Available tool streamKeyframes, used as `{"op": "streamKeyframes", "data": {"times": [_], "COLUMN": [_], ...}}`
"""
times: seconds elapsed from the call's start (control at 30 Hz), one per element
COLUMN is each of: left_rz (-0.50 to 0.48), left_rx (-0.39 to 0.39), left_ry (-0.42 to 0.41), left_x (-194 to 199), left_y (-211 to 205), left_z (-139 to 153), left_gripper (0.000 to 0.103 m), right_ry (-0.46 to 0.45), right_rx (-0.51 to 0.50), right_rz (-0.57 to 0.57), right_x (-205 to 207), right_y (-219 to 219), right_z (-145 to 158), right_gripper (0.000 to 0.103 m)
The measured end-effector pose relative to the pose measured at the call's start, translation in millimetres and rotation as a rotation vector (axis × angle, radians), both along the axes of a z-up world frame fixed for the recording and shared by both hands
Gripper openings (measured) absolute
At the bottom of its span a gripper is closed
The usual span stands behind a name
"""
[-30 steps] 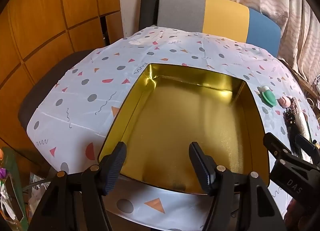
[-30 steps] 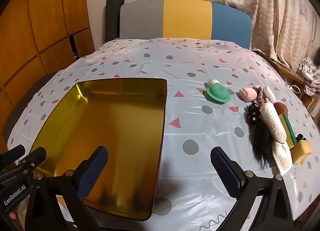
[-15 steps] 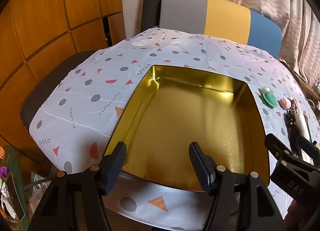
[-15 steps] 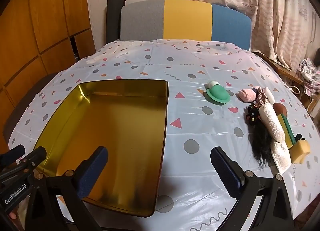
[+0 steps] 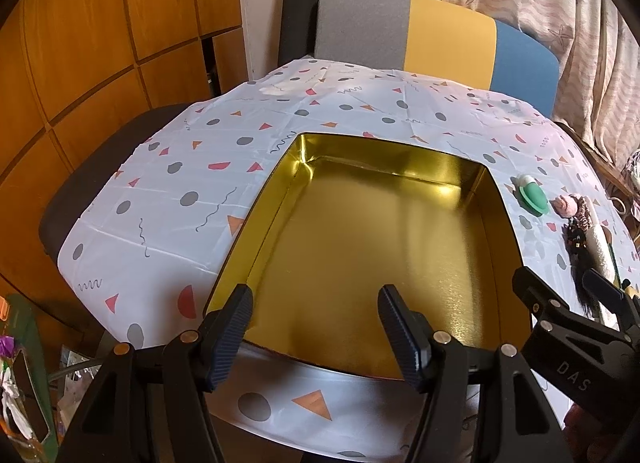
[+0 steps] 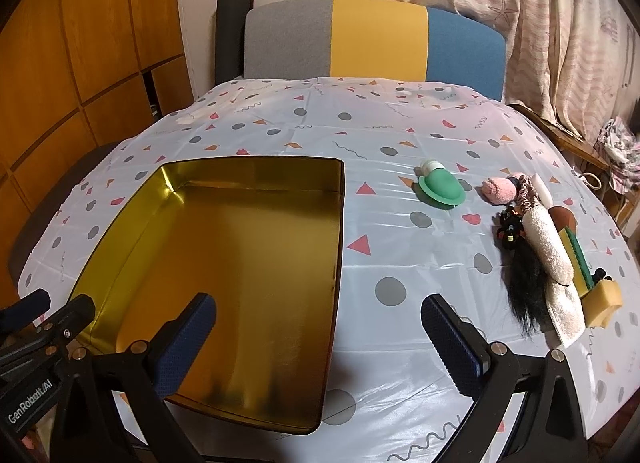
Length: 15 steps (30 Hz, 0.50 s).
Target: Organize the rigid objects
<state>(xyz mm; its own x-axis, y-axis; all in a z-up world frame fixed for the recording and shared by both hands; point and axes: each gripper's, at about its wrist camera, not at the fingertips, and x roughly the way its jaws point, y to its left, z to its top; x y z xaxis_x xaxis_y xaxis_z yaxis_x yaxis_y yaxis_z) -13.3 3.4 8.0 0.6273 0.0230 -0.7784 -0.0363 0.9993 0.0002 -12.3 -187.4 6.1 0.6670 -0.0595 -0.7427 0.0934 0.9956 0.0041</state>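
Observation:
An empty gold metal tray lies on the patterned tablecloth. My left gripper is open and empty above the tray's near edge. My right gripper is open and empty over the tray's near right corner. To the right lie a green dome-shaped item with a white cap, a pink ball, a black hair piece, a cream towel roll, a green-yellow sponge and a yellow sponge block.
A grey, yellow and blue chair back stands behind the table. Wooden panels are on the left, curtains on the right. The table's front edge is just below the grippers. Bags lie on the floor at left.
Both grippers have drawn back and risen slightly, so the tray and objects sit a little farther away. Nothing on the table moved.

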Motion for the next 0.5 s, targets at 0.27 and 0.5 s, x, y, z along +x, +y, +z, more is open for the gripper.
{"op": "streamKeyframes", "data": {"times": [0.27, 0.5], "left_rz": [-0.005, -0.004], "left_rx": [-0.006, -0.004], "left_ry": [-0.001, 0.001], "left_x": [-1.4, -1.5], "left_y": [-1.6, -2.2], "left_z": [-0.7, -1.9], "left_gripper": [0.066, 0.066], "right_ry": [-0.002, 0.001], "right_rx": [-0.004, 0.0], "right_rz": [0.001, 0.006], "right_x": [-0.2, -1.1], "right_y": [0.7, 1.8], "right_z": [0.5, 1.2], "right_gripper": [0.103, 0.103]}}
